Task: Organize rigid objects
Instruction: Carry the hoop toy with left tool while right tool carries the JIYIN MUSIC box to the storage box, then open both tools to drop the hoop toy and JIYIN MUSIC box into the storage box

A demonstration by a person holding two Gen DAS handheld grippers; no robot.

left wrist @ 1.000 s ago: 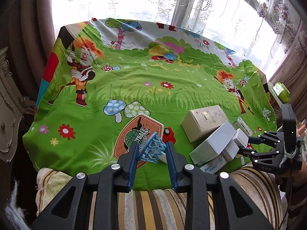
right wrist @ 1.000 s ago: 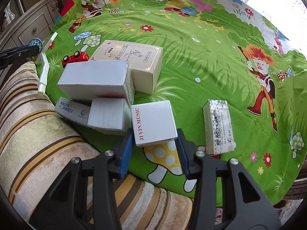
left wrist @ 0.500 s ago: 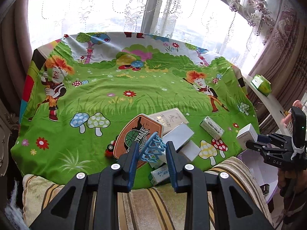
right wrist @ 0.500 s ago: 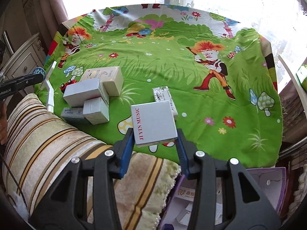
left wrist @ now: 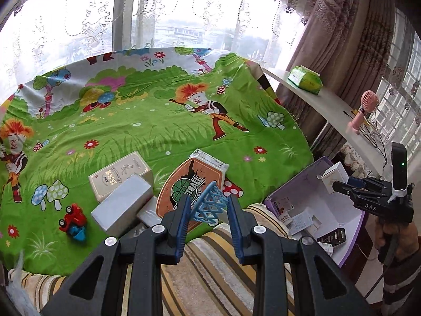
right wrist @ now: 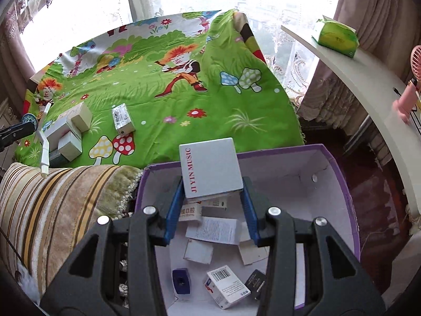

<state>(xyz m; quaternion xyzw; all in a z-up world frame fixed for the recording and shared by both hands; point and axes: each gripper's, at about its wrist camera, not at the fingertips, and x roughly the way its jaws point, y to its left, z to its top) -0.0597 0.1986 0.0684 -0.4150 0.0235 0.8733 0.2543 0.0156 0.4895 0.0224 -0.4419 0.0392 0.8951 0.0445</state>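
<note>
My left gripper point(left wrist: 208, 210) is shut on the blue net of a toy basketball hoop point(left wrist: 193, 184) with an orange backboard, held above the bed's near edge. My right gripper point(right wrist: 210, 205) is shut on a white "JI YIN MUSIC" box point(right wrist: 210, 168) and holds it over the open purple storage box point(right wrist: 339, 173), which holds several small boxes and papers. In the left wrist view the right gripper point(left wrist: 339, 184) with its white box point(left wrist: 332, 176) is above the purple box point(left wrist: 289, 187). Several white boxes point(left wrist: 121, 181) lie on the green cartoon sheet point(left wrist: 158, 121).
A red and blue toy car point(left wrist: 73, 221) lies on the sheet at the left. A striped blanket point(right wrist: 52, 197) covers the bed's near edge. A white shelf point(right wrist: 368, 89) on the right carries a green tissue pack point(right wrist: 336, 36) and a pink fan point(left wrist: 363, 110).
Both grippers have swung to the right. My right gripper has carried the white box off the bed to above the purple box. My left gripper still holds the hoop.
</note>
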